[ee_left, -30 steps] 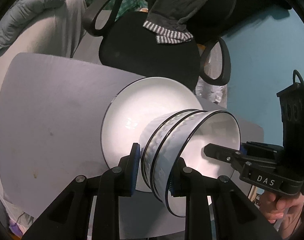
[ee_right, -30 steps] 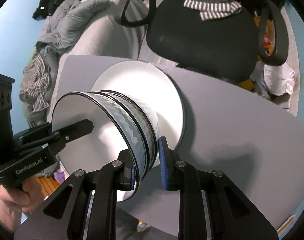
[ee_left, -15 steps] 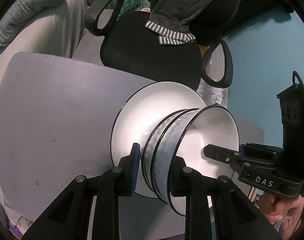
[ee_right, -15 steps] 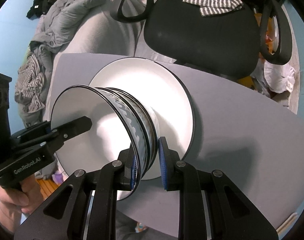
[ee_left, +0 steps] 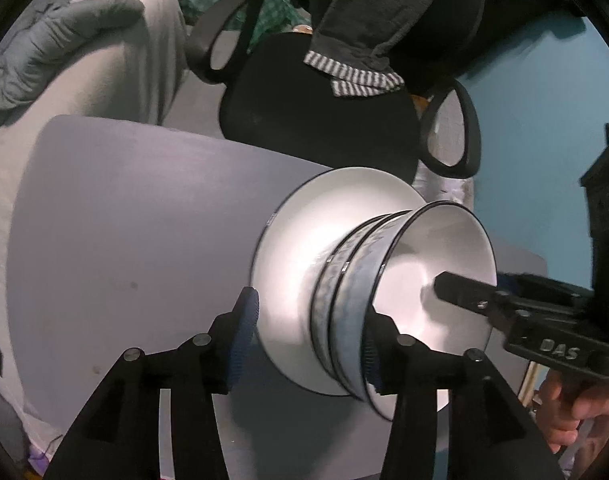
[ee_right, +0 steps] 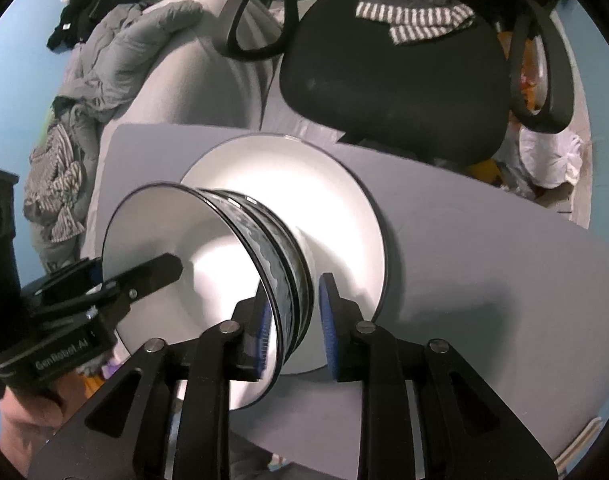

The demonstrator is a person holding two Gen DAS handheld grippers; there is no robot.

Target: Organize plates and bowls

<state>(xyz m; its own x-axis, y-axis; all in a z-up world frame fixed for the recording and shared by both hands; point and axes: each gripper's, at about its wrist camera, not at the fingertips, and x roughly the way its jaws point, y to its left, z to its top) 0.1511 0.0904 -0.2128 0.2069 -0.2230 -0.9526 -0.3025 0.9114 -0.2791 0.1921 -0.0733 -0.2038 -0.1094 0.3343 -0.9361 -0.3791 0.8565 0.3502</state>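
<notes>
- left gripper [ee_left: 308, 336] jaws have spread apart since half a second ago; they were pinched on the bowl stack [ee_left: 344, 300], now the left pad sits clear of the bowls at about 9 o'clock of them and the right pad is just at the top bowl's rim.
- right gripper [ee_right: 294, 320] has opened too: one pad still against the rim wall, the other off to 3 o'clock with a visible gap.
- bowl stack, nested bowls with patterned outsides, now rests on the white plate [ee_right: 336, 200], near its middle, on the grey table [ee_right: 484, 280].
- plate sits toward the table's 12 o'clock edge, in front of the black chair [ee_right: 392, 76].
- read: the bowls look released, so stacking them on the plate seems done; pulling both grippers straight out without nudging the rims looks like the next move.
- risk: a pad catching the rim could tip the stack.
</notes>
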